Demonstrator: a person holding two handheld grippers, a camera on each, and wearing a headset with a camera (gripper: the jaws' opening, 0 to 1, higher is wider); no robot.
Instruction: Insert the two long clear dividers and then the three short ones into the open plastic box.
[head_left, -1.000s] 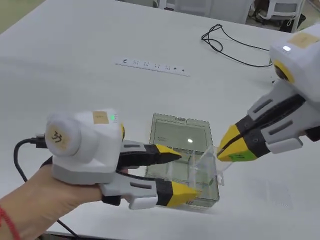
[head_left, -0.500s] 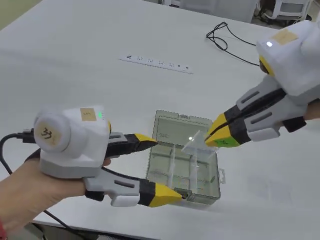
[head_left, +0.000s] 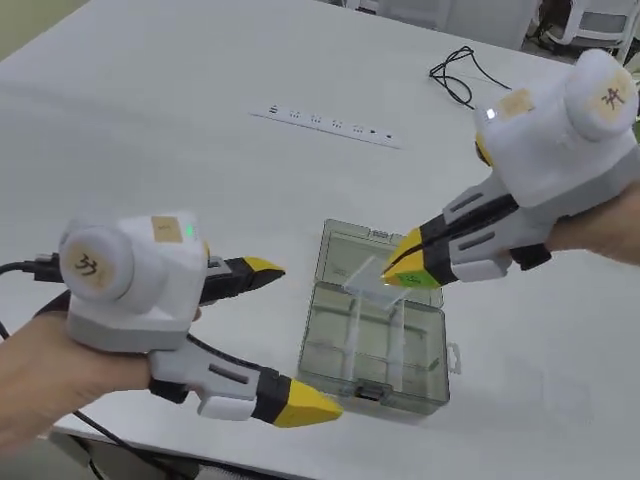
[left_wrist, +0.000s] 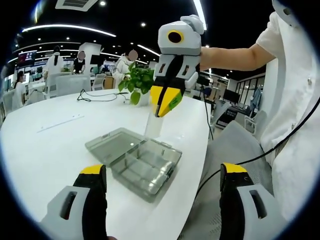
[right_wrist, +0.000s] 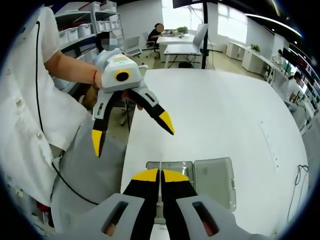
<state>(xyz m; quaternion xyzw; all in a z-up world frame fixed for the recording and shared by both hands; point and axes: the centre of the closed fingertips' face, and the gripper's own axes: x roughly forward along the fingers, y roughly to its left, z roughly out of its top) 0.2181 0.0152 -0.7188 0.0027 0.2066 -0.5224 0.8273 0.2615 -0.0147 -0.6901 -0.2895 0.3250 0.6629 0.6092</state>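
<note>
The open clear plastic box (head_left: 420, 372) lies on the white table with its lid (head_left: 345, 247) flat behind it. Two long clear dividers (head_left: 352, 328) stand inside it. My right gripper (head_left: 400, 272) is shut on a short clear divider (head_left: 368, 284), held tilted just above the box's hinge side. The left gripper view shows that divider (left_wrist: 154, 126) hanging from the right gripper (left_wrist: 165, 102) over the box (left_wrist: 134, 161). My left gripper (head_left: 285, 337) is open, left of the box and apart from it. In the right gripper view the jaws (right_wrist: 160, 176) are closed above the box (right_wrist: 197, 186).
A white power strip (head_left: 325, 127) lies further back on the table, and a black cable (head_left: 460, 70) coils at the far right. The table edge runs close below the box. A potted plant (left_wrist: 139, 82) stands at the table's far end.
My right gripper carried the divider left, from the box's right edge to over its hinge side. My left gripper drew back left from the box, and its jaws spread wider.
</note>
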